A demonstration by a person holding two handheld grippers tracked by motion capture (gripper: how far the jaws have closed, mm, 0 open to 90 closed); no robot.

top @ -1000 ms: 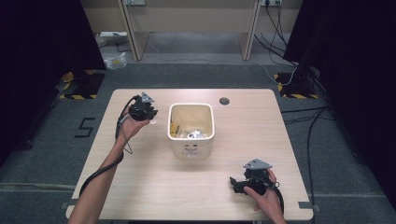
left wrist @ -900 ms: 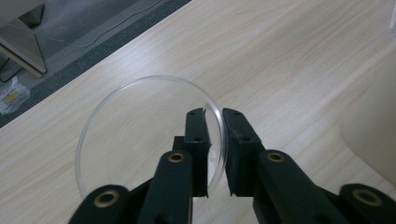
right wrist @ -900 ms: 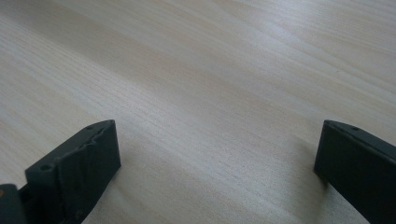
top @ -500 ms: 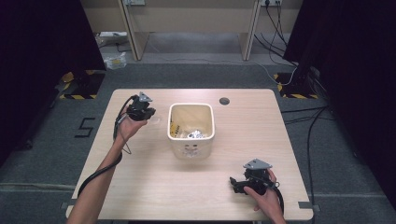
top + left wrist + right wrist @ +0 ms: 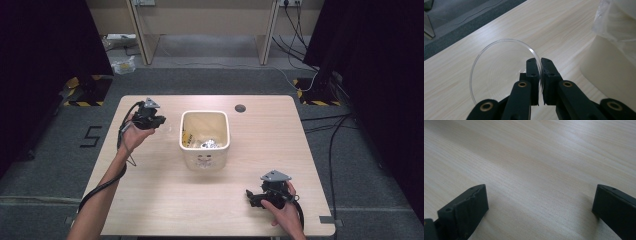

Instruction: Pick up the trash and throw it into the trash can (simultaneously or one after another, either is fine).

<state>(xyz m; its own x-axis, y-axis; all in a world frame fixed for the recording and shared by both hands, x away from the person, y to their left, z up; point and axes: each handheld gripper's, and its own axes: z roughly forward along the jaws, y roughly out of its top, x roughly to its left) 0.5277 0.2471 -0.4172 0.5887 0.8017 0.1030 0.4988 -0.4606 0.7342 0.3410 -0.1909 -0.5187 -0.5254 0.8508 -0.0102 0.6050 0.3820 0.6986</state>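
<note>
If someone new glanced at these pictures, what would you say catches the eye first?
Probably the clear round lid, pinched on edge in the left tongs above the table, just left of the cream bin. That lined bin stands mid-table with scraps inside. The right tongs rest open near the table's front right corner.

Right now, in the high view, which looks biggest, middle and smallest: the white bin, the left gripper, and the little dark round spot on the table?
1. white bin, clearly the largest.
2. left gripper, raised above the table and so nearer the camera, yet plainly smaller than the bin.
3. dark round spot, the smallest.
</note>
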